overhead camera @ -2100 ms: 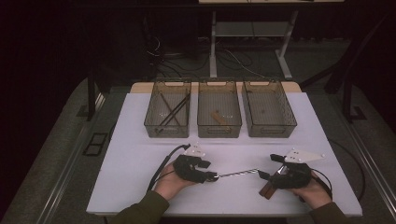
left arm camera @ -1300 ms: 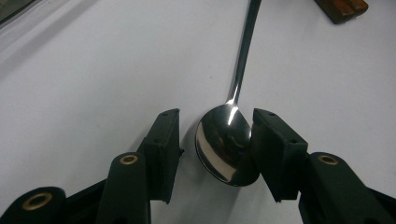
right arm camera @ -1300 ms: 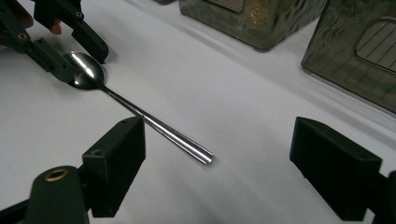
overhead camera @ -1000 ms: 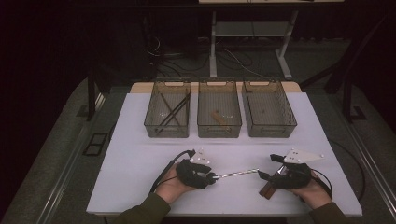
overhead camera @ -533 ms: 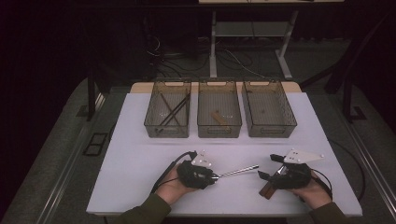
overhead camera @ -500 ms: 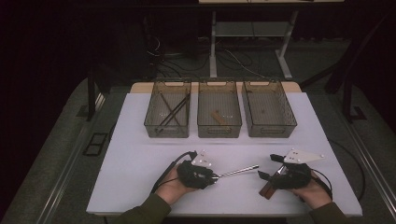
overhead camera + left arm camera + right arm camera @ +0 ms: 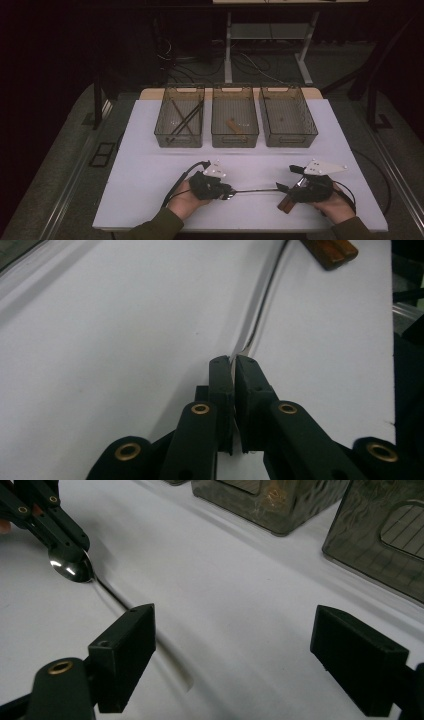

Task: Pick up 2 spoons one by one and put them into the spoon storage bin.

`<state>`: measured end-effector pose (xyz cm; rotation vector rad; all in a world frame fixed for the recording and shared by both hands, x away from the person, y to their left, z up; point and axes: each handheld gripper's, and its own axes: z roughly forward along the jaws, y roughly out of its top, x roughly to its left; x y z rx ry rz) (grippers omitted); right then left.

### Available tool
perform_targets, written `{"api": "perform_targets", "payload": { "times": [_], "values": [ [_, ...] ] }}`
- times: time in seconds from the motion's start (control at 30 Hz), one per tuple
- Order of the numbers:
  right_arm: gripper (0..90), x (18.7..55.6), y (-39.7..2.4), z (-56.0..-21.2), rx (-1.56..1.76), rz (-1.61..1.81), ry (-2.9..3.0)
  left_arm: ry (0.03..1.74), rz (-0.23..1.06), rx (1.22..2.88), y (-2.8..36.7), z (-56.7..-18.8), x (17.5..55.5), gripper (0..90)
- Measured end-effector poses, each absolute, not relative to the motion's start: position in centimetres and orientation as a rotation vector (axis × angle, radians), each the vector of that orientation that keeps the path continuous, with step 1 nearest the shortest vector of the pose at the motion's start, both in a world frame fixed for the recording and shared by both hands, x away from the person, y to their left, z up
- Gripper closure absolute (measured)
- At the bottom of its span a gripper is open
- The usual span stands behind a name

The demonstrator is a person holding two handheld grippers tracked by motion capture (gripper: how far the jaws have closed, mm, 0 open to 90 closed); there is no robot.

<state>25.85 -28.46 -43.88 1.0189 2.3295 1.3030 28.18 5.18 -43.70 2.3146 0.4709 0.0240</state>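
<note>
A metal spoon (image 7: pixel 252 191) lies on the white table (image 7: pixel 150 170) between my two grippers. Its shiny bowl (image 7: pixel 72 569) sits at my left gripper (image 7: pixel 227 192), whose jaws have just been closing and now pinch the bowl's edge (image 7: pixel 241 351). The thin handle (image 7: pixel 265 295) runs away toward the right hand. My right gripper (image 7: pixel 235 635) stands open at the handle's far end with only bare table between its pads. In the high view the right gripper (image 7: pixel 286 188) rests low on the table, and the left gripper (image 7: pixel 70 540) shows at the right gripper view's top left.
A brown wooden piece (image 7: pixel 287 204) lies just under the right gripper, also seen as a wooden piece (image 7: pixel 327 250). At the table's far side stand three clear bins: left bin (image 7: pixel 179 137) with dark sticks, middle bin (image 7: pixel 235 137) with a wooden piece, right bin (image 7: pixel 289 137).
The left gripper's jaws have closed onto the spoon's bowl. The spoon's handle end has swung slightly toward the near edge. The right hand has kept still.
</note>
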Motion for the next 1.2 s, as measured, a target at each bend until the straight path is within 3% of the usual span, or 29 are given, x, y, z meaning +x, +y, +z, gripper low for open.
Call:
{"api": "perform_targets", "payload": {
  "times": [0.4,1.2],
  "values": [
    [17.9,25.8,-28.5,-43.8,1.017,1.309,2.325,0.480,0.048,2.306,5.5,-43.5,28.1,87.7],
    [17.9,25.8,-28.5,-43.8,1.022,1.310,2.321,0.609,0.149,2.207,10.1,-41.5,30.1,87.8]
  ]
}}
